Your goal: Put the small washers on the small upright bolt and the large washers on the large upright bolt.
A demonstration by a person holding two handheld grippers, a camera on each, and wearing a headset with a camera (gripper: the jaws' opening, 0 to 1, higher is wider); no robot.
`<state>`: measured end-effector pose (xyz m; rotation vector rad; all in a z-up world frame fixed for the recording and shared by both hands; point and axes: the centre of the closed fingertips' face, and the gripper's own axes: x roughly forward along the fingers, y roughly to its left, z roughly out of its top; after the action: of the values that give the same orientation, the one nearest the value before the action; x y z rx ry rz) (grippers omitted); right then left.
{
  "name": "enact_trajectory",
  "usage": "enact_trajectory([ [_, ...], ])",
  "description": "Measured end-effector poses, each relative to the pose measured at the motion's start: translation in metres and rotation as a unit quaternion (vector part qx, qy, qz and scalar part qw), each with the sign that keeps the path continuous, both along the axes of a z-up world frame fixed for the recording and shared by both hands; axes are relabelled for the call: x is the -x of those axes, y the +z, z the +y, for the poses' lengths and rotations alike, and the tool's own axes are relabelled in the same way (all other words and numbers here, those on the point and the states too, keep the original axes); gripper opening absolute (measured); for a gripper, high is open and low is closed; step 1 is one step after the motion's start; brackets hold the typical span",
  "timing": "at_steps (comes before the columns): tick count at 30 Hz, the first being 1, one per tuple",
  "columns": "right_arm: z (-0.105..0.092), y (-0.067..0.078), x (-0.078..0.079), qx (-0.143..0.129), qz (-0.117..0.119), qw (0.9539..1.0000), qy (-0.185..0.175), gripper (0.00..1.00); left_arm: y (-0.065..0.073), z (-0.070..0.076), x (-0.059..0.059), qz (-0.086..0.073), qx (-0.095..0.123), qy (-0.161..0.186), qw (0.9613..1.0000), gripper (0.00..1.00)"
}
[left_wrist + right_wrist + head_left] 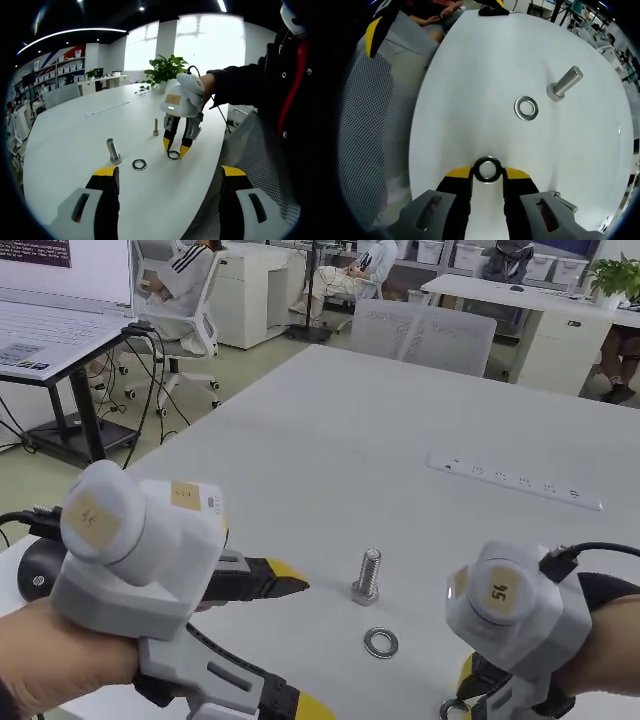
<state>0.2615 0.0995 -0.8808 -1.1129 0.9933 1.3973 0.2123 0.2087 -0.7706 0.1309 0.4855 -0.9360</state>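
1. The right gripper (487,174) was pinching the held washer (487,169) by its rim between its yellow tips, at the lower centre of the right gripper view. Whether it was clear of the table (470,75) could not be told.
2. The left gripper (169,172) had its jaws spread wide and held nothing, low in its own view.
3. The loose washer (526,108) lay flat on the table near centre frame, just beside the large upright bolt (566,82) at upper right.
4. The small upright bolt (156,126) stood at the centre of the left gripper view, near the right gripper and behind it.
5. In the left gripper view the held washer looked the smaller of the two, so it probably belonged on the small upright bolt.
6. To do the step well, the person would need to lift the washer straight up, keep it level and centre its hole over the bolt's tip. The jaws should part only once the thread had entered the hole.
7. The hold on the rim was slight, so a tilt could let the washer slip or catch on the thread.
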Motion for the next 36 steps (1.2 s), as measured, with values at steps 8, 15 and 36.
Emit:
enact_trajectory([
  [8,0.000,0.000,-0.001,0.003,0.001,1.0000,-0.001,0.24,-0.001,-0.001,-0.002,0.001,0.000,-0.001,1.0000,0.81],
  [15,-0.001,0.000,-0.001,0.009,0.005,0.9999,-0.001,0.23,-0.001,0.000,-0.003,0.000,0.000,0.002,1.0000,0.81],
  [36,0.000,0.013,-0.004,0.018,-0.004,0.9998,0.003,0.23,0.000,0.004,-0.001,-0.004,0.004,0.008,1.0000,0.81],
])
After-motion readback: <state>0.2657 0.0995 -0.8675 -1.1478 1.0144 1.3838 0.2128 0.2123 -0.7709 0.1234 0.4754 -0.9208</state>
